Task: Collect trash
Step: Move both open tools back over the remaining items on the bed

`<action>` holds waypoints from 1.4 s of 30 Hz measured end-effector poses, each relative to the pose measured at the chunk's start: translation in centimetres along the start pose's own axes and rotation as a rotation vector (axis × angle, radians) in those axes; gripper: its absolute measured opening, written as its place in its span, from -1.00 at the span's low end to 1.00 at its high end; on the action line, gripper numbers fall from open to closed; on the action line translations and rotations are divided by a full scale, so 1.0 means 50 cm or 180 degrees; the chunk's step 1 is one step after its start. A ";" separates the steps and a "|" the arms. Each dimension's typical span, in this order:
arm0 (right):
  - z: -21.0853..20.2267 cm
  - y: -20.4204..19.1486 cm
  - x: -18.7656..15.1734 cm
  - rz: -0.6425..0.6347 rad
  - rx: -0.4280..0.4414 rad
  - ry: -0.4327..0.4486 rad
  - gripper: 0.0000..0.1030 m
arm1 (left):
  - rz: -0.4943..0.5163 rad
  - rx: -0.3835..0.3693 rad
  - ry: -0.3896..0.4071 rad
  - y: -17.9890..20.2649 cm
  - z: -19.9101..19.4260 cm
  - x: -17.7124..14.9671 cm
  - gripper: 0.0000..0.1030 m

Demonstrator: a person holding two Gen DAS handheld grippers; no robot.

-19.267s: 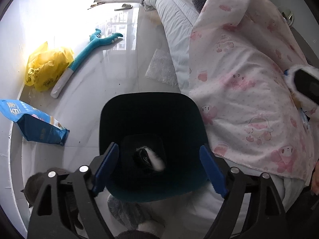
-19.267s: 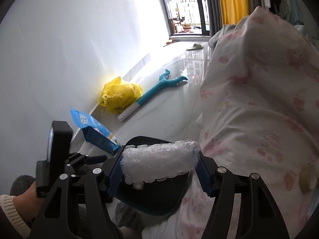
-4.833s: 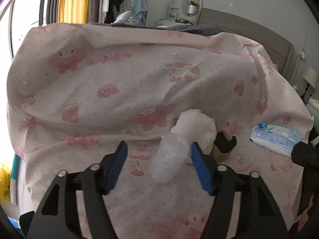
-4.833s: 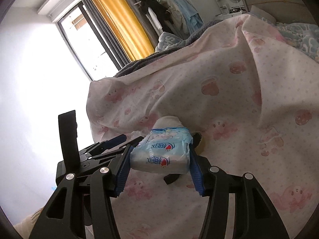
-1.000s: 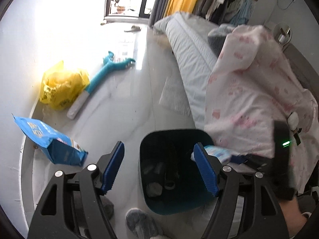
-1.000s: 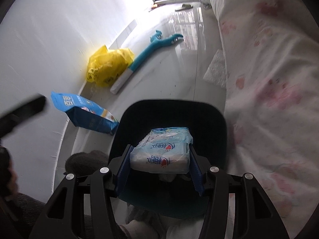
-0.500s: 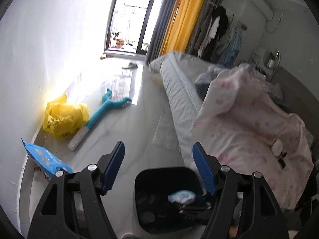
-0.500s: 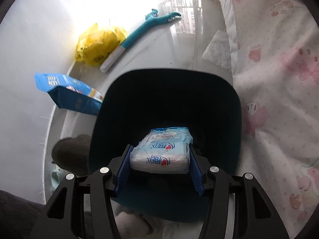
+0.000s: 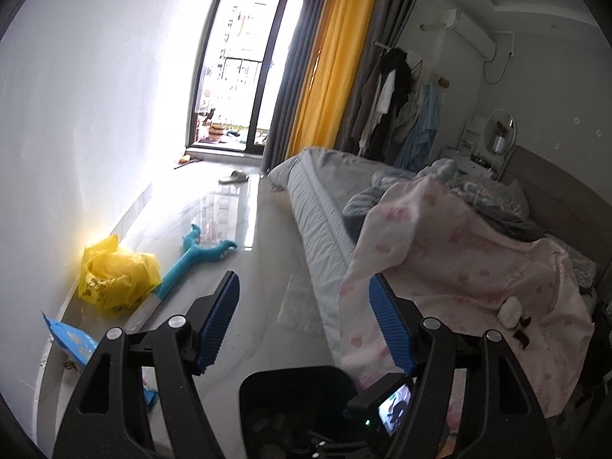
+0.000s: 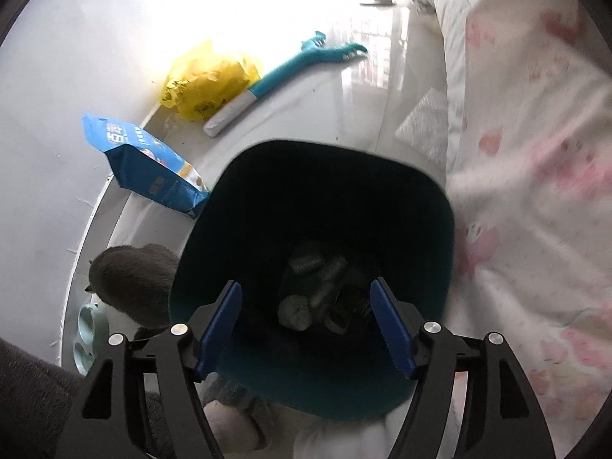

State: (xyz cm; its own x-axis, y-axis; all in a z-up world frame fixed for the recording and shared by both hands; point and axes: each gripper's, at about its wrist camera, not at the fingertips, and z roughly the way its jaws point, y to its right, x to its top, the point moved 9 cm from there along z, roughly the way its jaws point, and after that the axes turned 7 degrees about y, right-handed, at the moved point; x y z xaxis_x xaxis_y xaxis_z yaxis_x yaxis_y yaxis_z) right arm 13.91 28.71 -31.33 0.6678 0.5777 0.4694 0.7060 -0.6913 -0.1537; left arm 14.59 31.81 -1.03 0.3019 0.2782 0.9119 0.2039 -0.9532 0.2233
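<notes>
My right gripper (image 10: 306, 325) is open and empty, right above the dark teal trash bin (image 10: 237, 199). Several pieces of trash (image 10: 317, 298) lie dim at the bin's bottom. My left gripper (image 9: 304, 321) is open and empty, raised and looking across the room; the bin (image 9: 267, 390) sits low in that view with the right gripper's body (image 9: 386, 409) over it. A white round object (image 9: 510, 311) and a dark item (image 9: 523, 334) lie on the pink patterned blanket (image 9: 459, 267). A sheet of bubble wrap (image 9: 302, 306) lies on the floor by the bed.
On the floor by the white wall lie a yellow plastic bag (image 10: 206, 80), a teal long-handled tool (image 10: 290, 65) and a blue pet-food bag (image 10: 145, 164). A grey cat (image 10: 134, 279) sits left of the bin beside a pale green bowl (image 10: 86, 332). The bed (image 9: 325, 206) fills the right.
My right gripper has opened and the blue-and-white tissue pack has left it. My left gripper has tilted further upward toward the room.
</notes>
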 end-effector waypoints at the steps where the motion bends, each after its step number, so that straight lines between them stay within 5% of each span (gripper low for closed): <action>1: -0.013 0.000 0.005 -0.0025 -0.0016 0.0033 0.39 | 0.0007 -0.0017 0.0031 0.010 -0.001 0.007 0.40; 11: -0.168 0.034 0.054 -0.0124 -0.0015 0.0568 0.48 | 0.0161 -0.0089 0.0251 0.086 -0.003 0.044 0.40; 22: -0.356 0.152 0.066 0.0012 -0.0101 0.1167 0.54 | 0.0252 -0.0284 0.0216 0.216 0.047 0.031 0.45; 42: -0.561 0.461 -0.009 0.0276 -0.0609 0.1517 0.54 | 0.0618 -0.0812 -0.0219 0.461 0.151 -0.091 0.68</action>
State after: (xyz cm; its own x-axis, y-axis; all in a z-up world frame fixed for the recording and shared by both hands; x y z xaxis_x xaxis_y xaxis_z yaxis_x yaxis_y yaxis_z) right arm 23.26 0.34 -10.71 0.5090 0.2837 0.8126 0.5674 -0.8206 -0.0689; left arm 24.93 9.49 -2.63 0.3762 0.0873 0.9224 -0.1008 -0.9858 0.1344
